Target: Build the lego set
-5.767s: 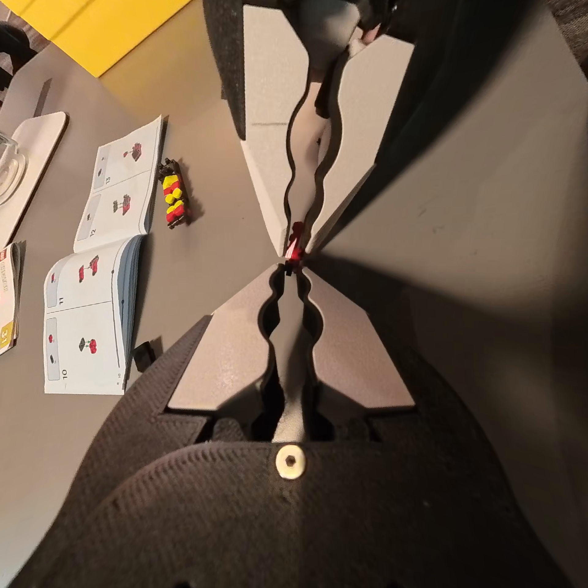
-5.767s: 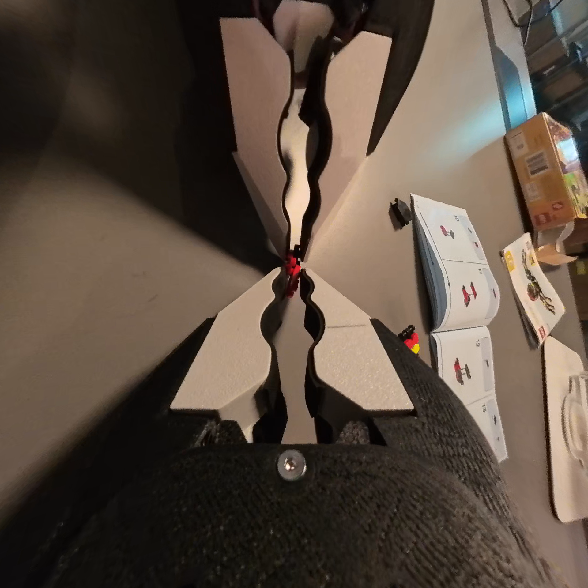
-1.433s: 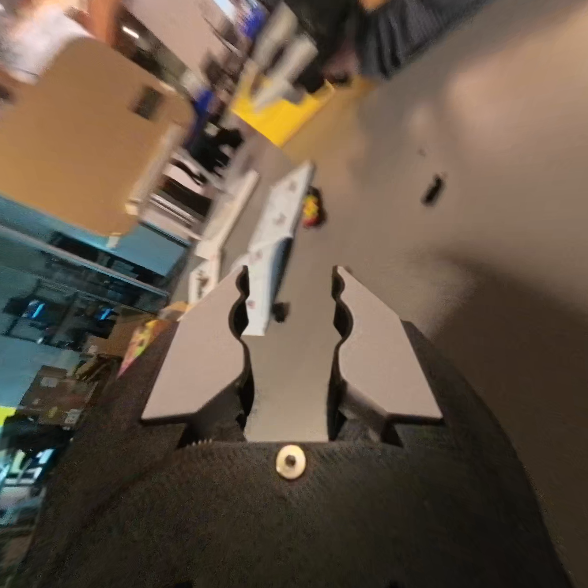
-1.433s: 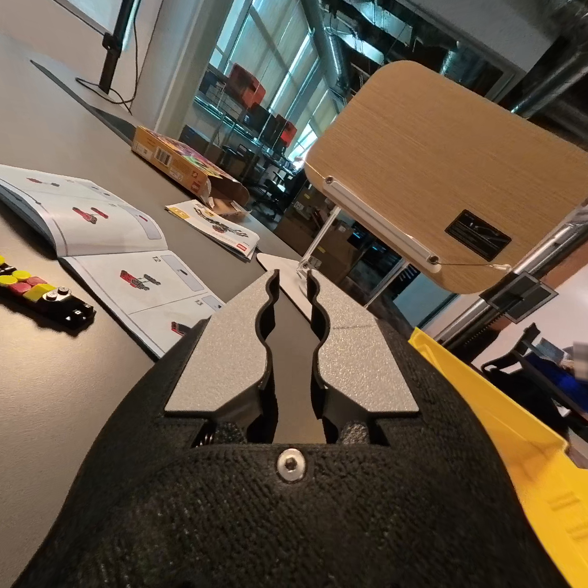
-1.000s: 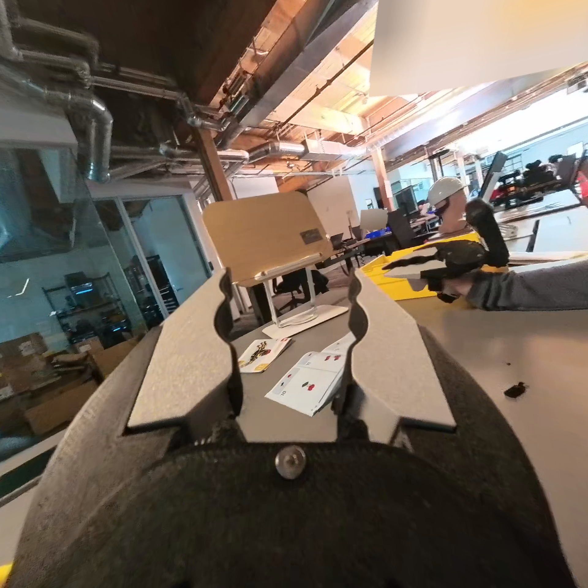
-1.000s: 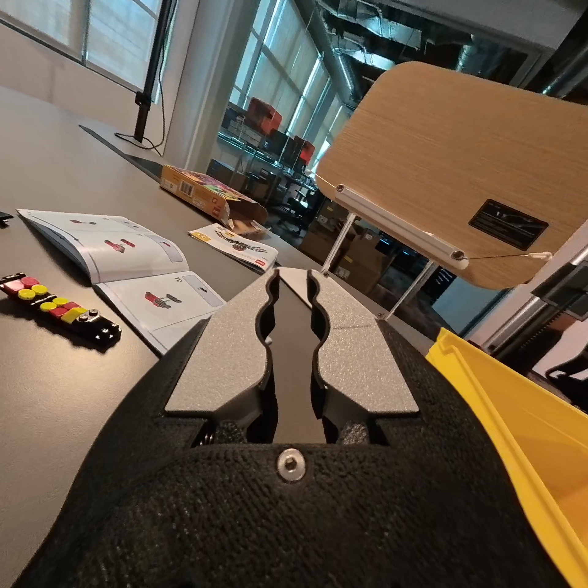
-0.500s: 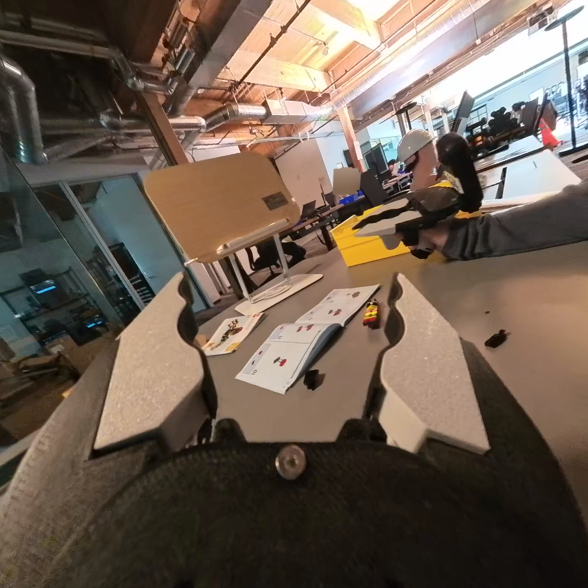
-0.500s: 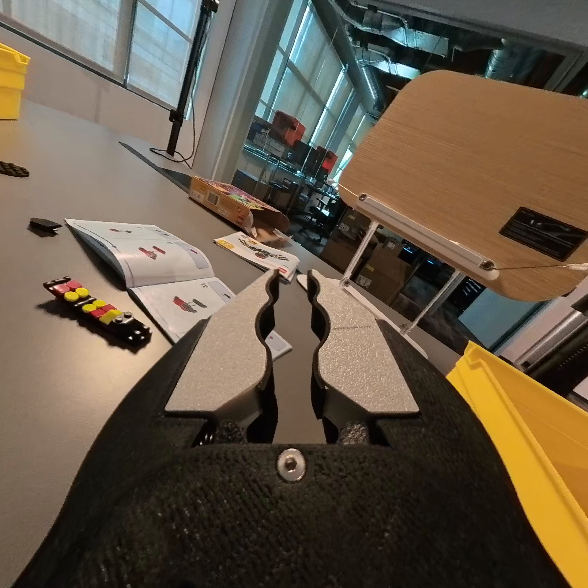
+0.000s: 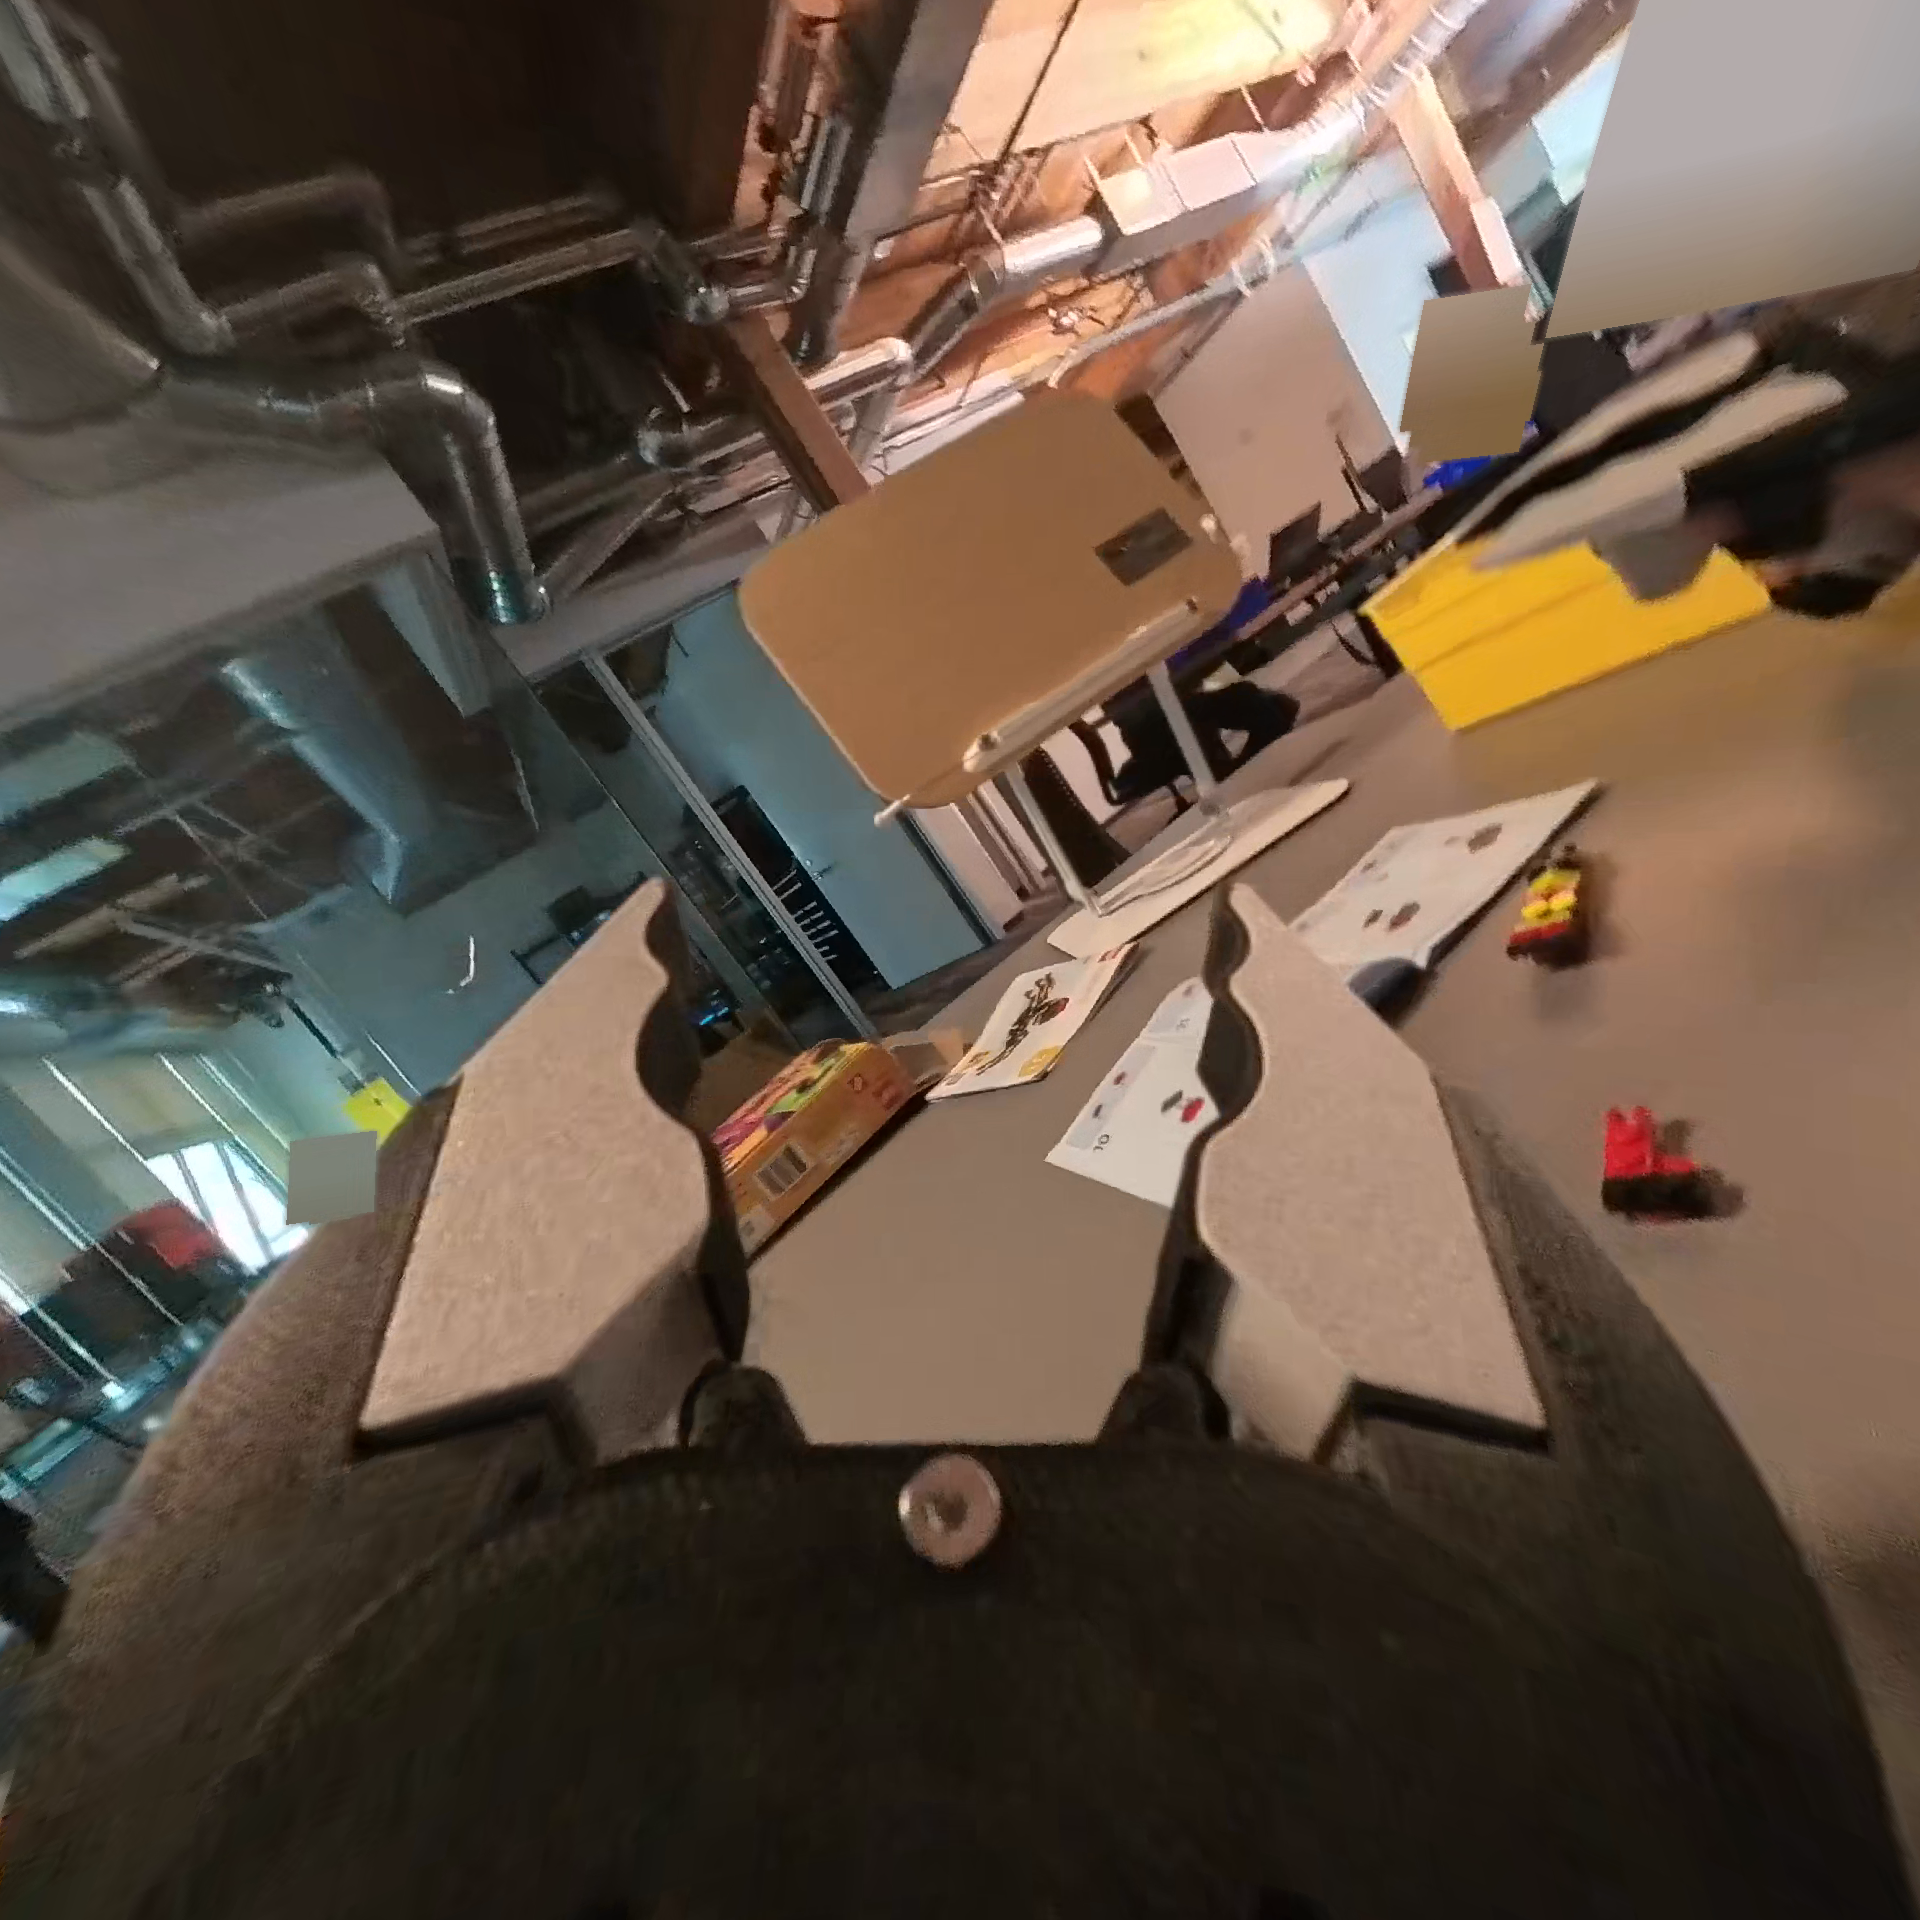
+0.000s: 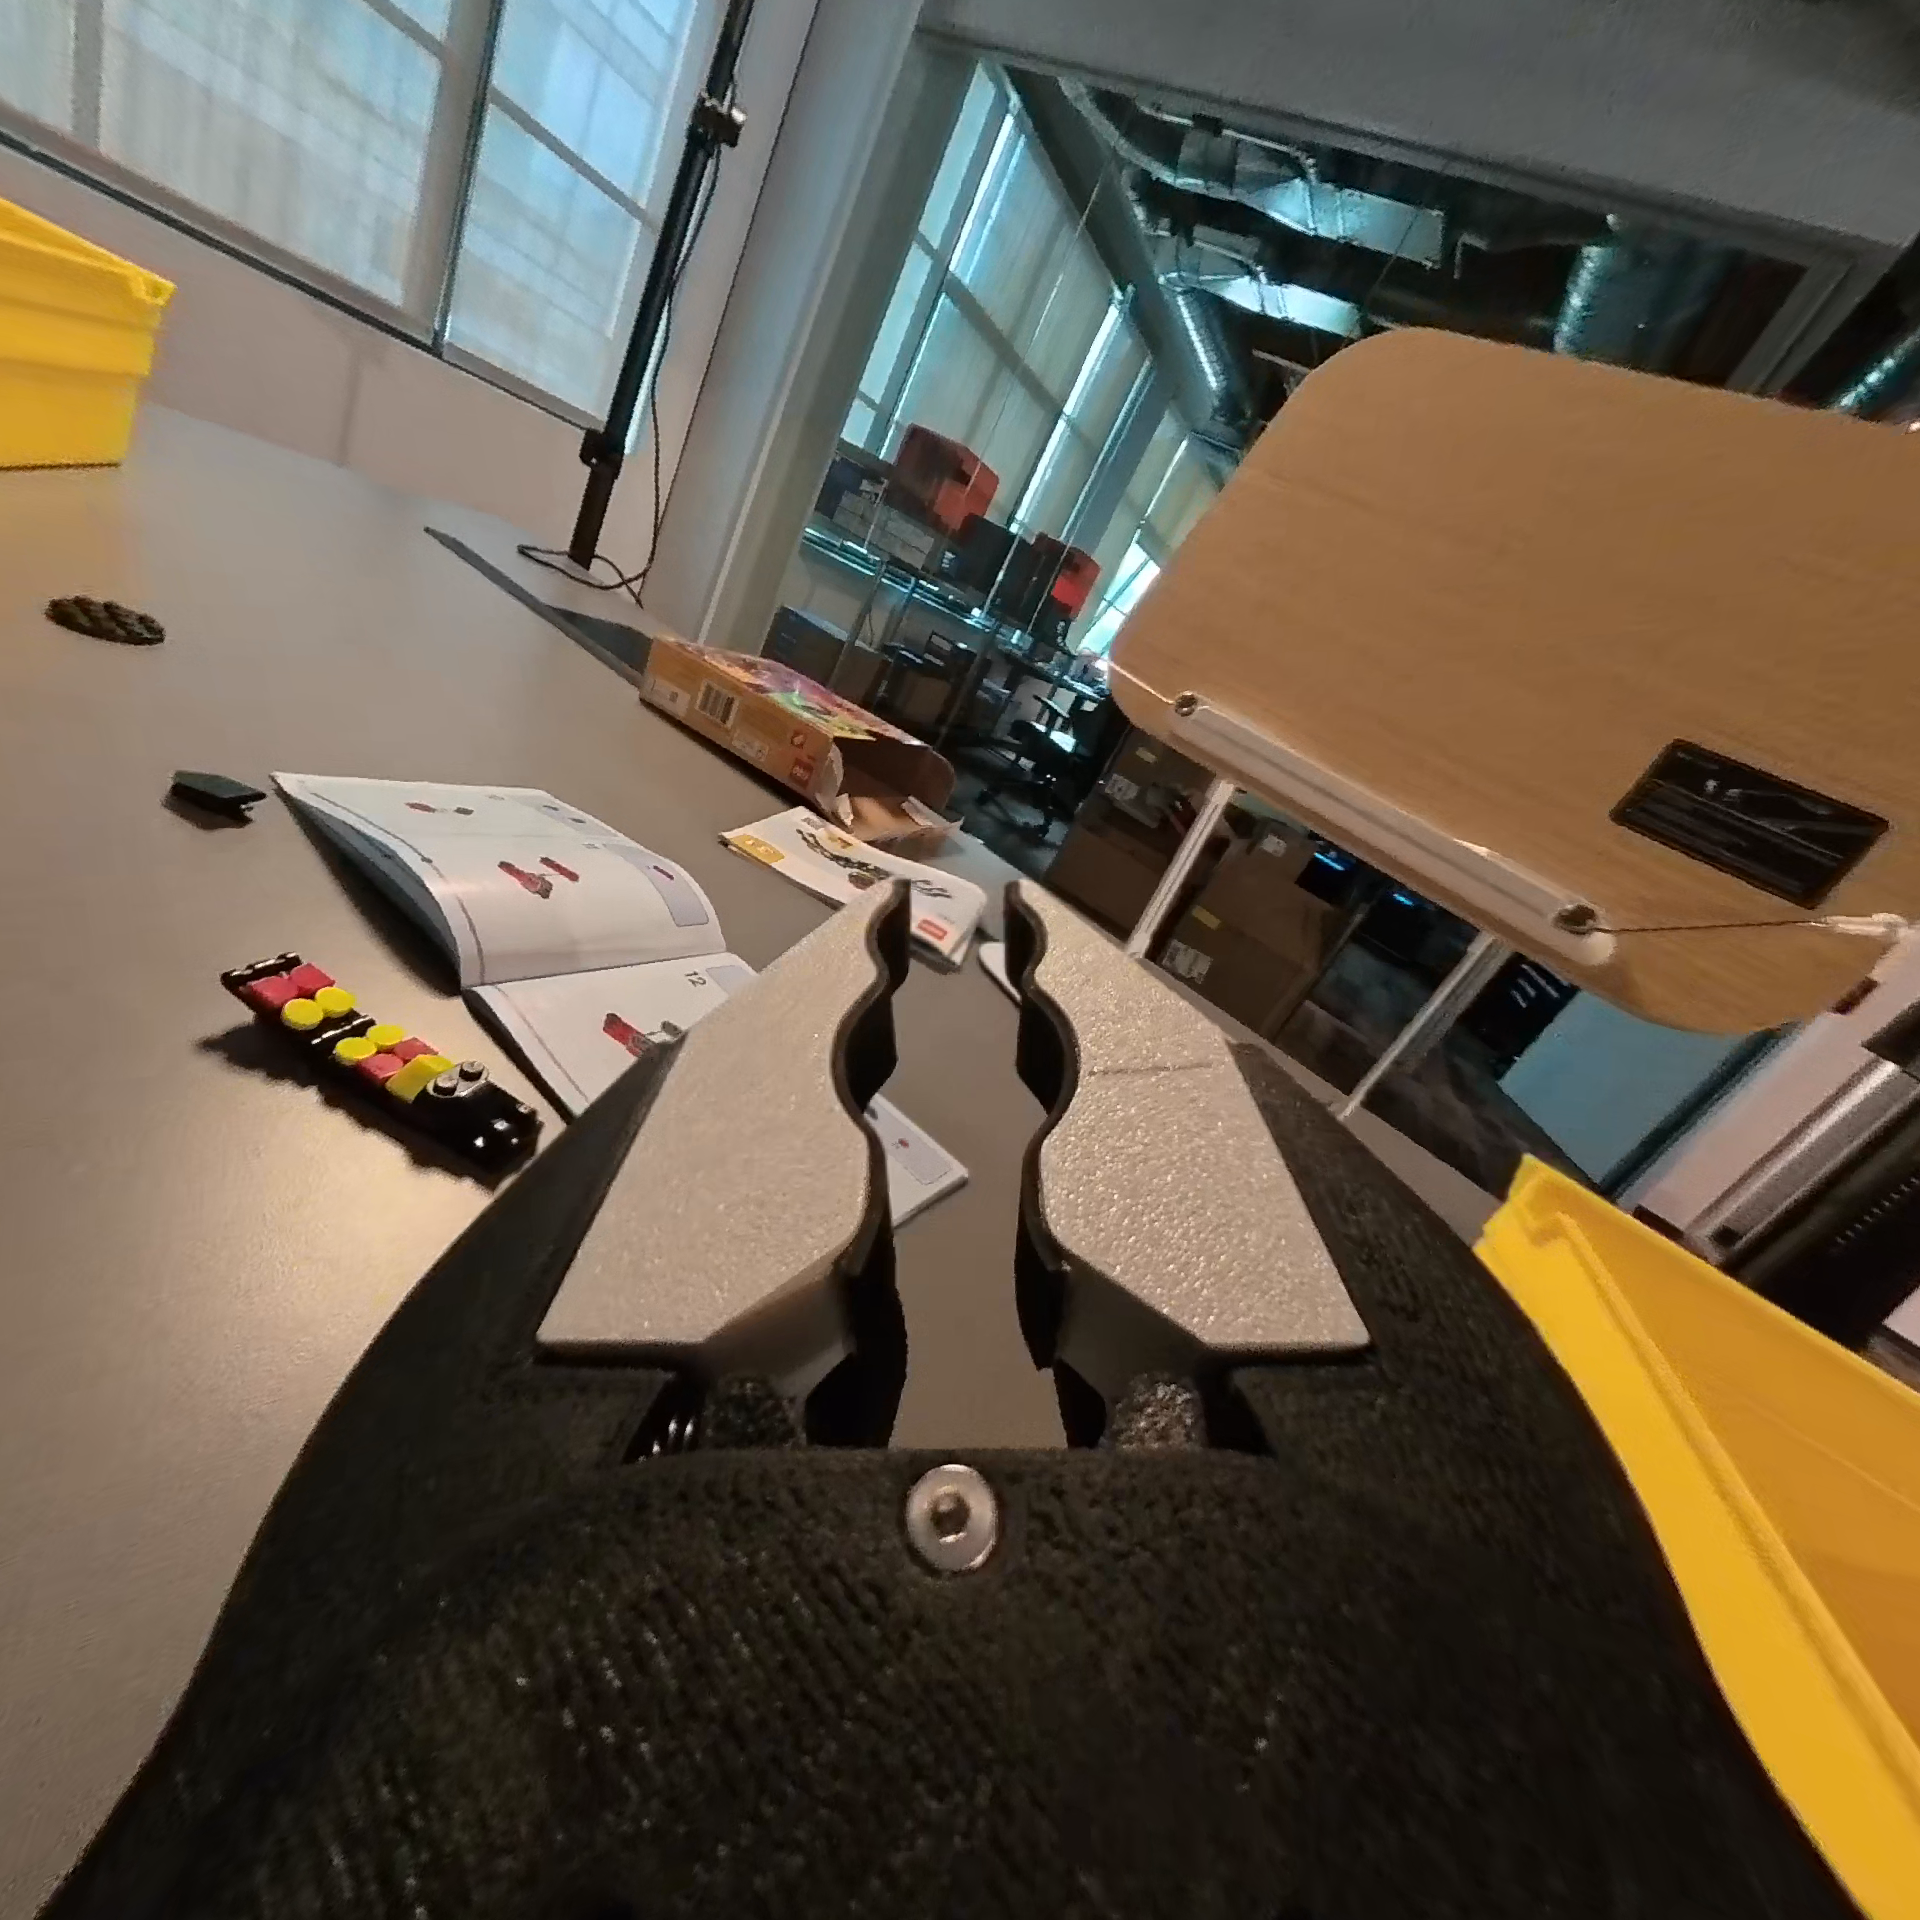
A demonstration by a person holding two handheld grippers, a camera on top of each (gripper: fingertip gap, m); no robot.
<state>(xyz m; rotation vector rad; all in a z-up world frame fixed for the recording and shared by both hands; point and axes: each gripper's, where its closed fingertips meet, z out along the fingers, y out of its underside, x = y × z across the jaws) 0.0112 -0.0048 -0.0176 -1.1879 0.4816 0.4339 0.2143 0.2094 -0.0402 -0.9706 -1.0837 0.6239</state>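
Released red piece (image 9: 1642, 1155) lies right of left tongs (image 9: 940, 925).

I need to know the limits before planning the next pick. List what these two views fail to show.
- Left wrist view: the small red piece and the red-and-yellow strip are blurred, so studs and joins are unreadable.
- Left wrist view: the right gripper is blurred and cut off by the edge.
- Right wrist view: the open booklet is partly hidden behind the jaws.
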